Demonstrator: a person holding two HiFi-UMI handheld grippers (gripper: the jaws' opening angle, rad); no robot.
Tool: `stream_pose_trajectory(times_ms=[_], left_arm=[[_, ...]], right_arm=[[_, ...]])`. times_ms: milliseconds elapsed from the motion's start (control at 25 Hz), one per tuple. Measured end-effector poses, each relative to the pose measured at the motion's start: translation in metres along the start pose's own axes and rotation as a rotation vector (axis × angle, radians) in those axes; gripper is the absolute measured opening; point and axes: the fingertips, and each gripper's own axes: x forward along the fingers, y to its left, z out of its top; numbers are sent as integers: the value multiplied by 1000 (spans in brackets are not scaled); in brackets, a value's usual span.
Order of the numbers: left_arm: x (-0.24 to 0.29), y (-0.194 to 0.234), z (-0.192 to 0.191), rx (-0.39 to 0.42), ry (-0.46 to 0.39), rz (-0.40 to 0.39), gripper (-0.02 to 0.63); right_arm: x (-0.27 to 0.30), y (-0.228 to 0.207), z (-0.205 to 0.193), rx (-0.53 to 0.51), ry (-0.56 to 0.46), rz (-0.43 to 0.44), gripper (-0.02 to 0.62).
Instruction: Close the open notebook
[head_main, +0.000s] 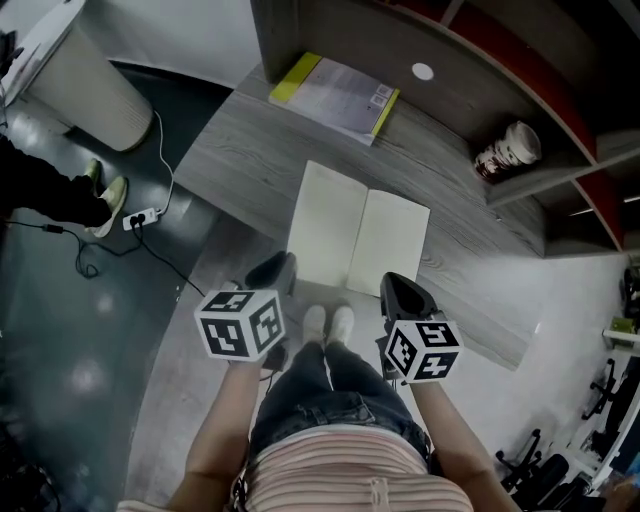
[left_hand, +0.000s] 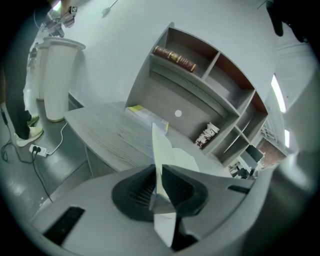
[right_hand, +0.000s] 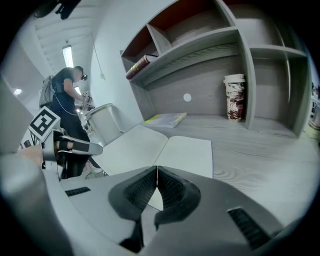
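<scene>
The open notebook (head_main: 360, 235) lies with blank white pages on the grey desk (head_main: 240, 150), close to its near edge. My left gripper (head_main: 272, 270) is at the near left corner of the notebook. In the left gripper view its pads are shut on the left leaf of the notebook (left_hand: 162, 150), which stands up edge-on between them, lifted off the desk. My right gripper (head_main: 405, 295) is at the near edge of the right page. In the right gripper view its jaws (right_hand: 156, 187) are pressed together with nothing between them, and the notebook (right_hand: 165, 150) spreads out just beyond.
A yellow-edged book (head_main: 335, 95) lies at the back of the desk. A patterned cup (head_main: 508, 150) stands on a shelf at the right, and a red book (left_hand: 174, 57) lies on an upper shelf. A white bin (head_main: 90, 85), a power strip (head_main: 140, 217) and another person (right_hand: 67, 100) are to the left.
</scene>
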Motion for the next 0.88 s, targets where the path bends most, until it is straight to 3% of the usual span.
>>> stream_pose_trajectory(times_ms=[320,880], left_arm=[[-4,-17,6,47,-10,-3,44],[-3,-51,13,124,6,-28,40]], right_arm=[[23,-14,-16,-28,63,-35,9],[27,-38,-35,51,119,-96,9]])
